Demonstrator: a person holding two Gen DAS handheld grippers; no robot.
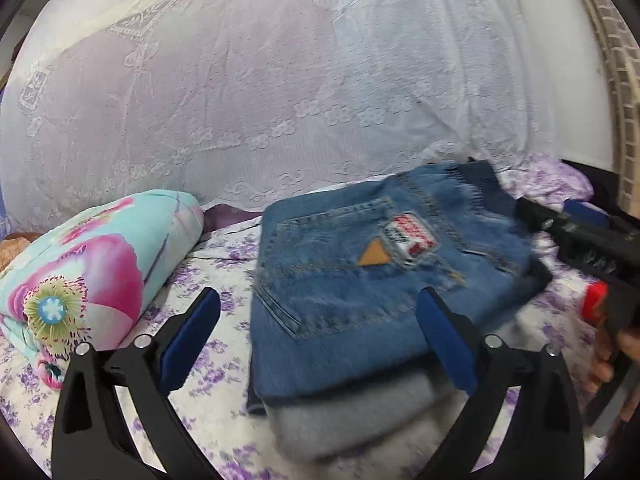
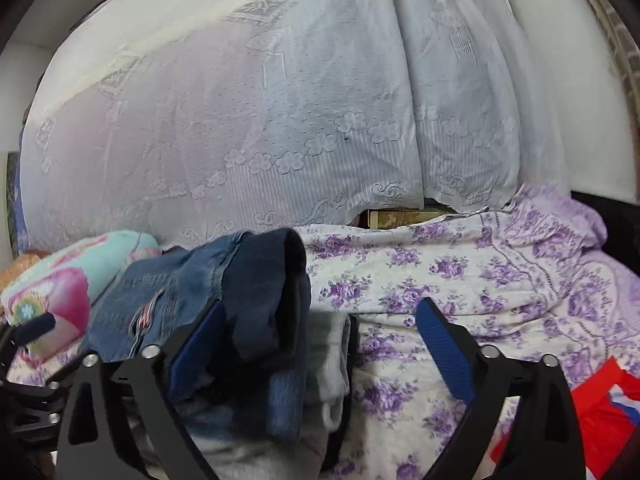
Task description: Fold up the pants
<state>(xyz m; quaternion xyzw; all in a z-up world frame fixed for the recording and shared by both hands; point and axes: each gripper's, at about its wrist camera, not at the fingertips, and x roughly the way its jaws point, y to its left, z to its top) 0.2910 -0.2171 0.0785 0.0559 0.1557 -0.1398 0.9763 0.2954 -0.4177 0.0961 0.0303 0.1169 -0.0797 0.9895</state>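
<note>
Currently the jeans [image 1: 360,280] lie folded into a compact rectangle, back pocket and patch upward, resting on a folded grey garment [image 1: 352,420] on the floral bedsheet [image 1: 216,364]. A rolled flowered blanket [image 1: 92,264] sits well apart to their left.

Handling, as a judgement: denim of this thickness is fairly heavy and moderately stiff — several stacked layers resist bending yet can slide over one another. The surface is coarse, not slippery, and not fragile. Take hold at a folded edge where all layers can be pinched together; gripping only the top layer would likely peel the fold open.

Position relative to the fingers:
- Left gripper [image 1: 320,332]: jaws spread wide, nothing pinched. The bundle's near-left corner lies between the fingers; the right blue pad [image 1: 444,340] overlaps the bundle's near edge in the picture, though contact cannot be confirmed.
- Right gripper [image 2: 320,344]: jaws likewise wide, nothing clamped. The bundle's right-hand edge — rolled denim over grey cloth — sits just beside the left pad [image 2: 200,352]; the right pad stands over bare sheet.
</note>
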